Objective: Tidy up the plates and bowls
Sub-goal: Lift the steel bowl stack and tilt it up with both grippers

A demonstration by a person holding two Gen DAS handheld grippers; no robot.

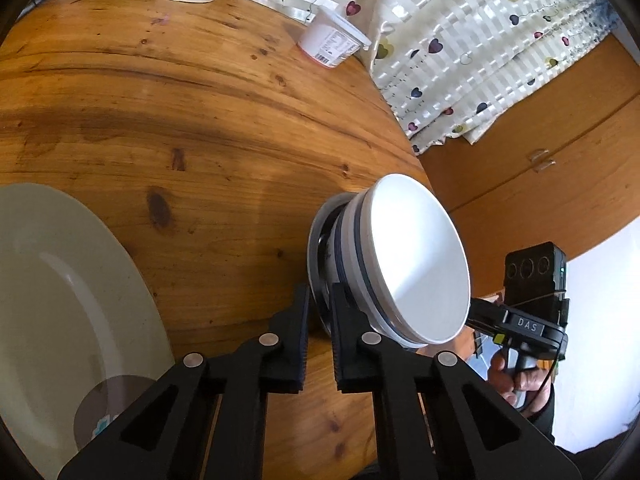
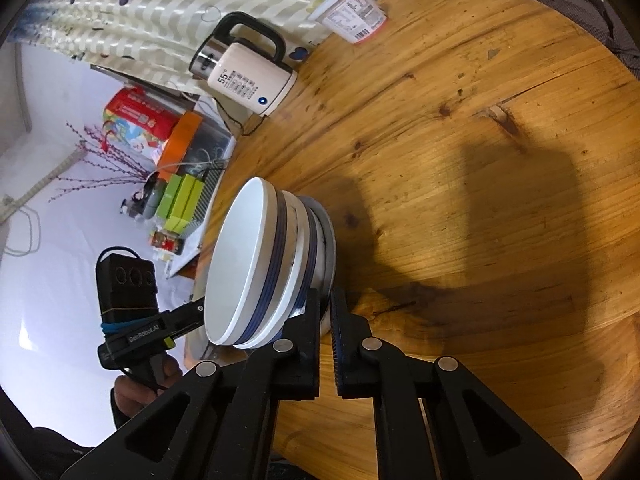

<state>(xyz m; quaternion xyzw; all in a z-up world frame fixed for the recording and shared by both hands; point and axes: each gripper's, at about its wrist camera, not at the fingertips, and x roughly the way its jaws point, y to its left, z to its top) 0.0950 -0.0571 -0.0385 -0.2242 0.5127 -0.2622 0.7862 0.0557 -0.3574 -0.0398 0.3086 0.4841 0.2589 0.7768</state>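
Observation:
A stack of white bowls with blue bands (image 1: 416, 264) sits on a small plate (image 1: 318, 264) near the edge of the round wooden table (image 1: 192, 112). My left gripper (image 1: 320, 304) is shut on the small plate's rim from one side. My right gripper (image 2: 325, 308) is shut on the same plate's rim (image 2: 330, 240) from the opposite side, with the bowls (image 2: 248, 264) above it. A large pale plate (image 1: 60, 312) lies on the table at the left of the left wrist view.
A white electric kettle (image 2: 248, 76) and a plastic tub (image 2: 356, 16) stand at the far side of the table by a heart-print curtain (image 1: 480, 40). A wooden cabinet (image 1: 560, 184) is beyond the table edge. Boxes and clutter (image 2: 160, 152) lie off the table.

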